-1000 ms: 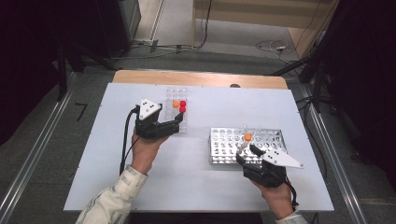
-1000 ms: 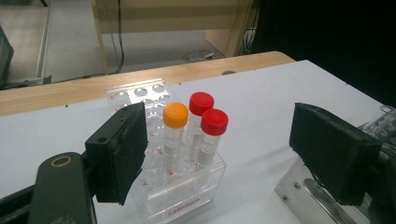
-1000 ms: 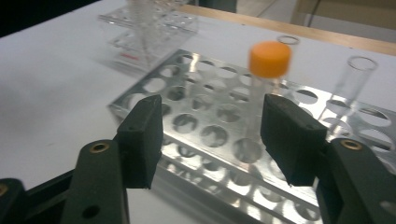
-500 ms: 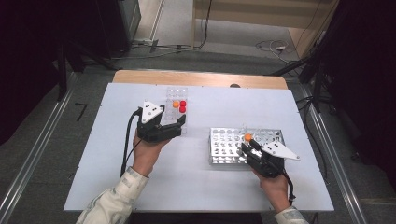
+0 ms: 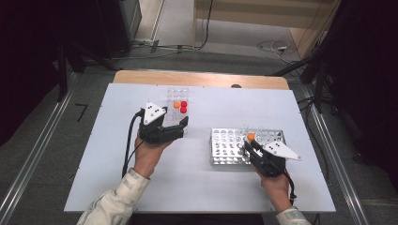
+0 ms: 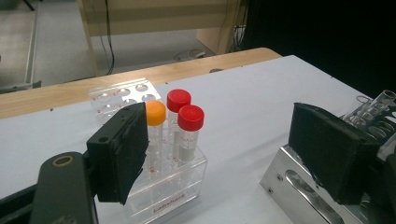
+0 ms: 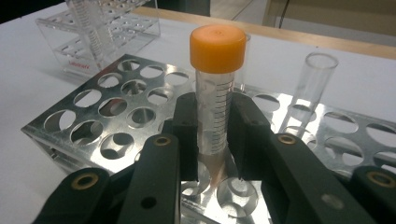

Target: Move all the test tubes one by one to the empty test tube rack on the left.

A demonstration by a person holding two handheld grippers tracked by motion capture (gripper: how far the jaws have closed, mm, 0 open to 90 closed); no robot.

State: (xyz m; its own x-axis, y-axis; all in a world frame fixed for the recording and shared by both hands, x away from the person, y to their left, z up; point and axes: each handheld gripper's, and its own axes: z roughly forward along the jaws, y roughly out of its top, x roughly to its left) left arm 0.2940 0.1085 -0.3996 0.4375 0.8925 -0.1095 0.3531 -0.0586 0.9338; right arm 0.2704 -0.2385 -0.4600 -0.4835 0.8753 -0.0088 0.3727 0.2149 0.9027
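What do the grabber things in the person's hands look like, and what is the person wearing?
Both grabbers are black. The left gripper and the right gripper each carry a grey three-cornered plate with small dark dots on top. Their fingers are flat, blocky black pads on arms with brass-ringed holes. A black cable trails from the left one. The person wears light, pale sleeves.

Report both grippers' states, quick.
Left gripper: open, holding nothing, beside the clear rack.
Right gripper: jaws just closed, shut on the orange-capped tube over the metal rack.
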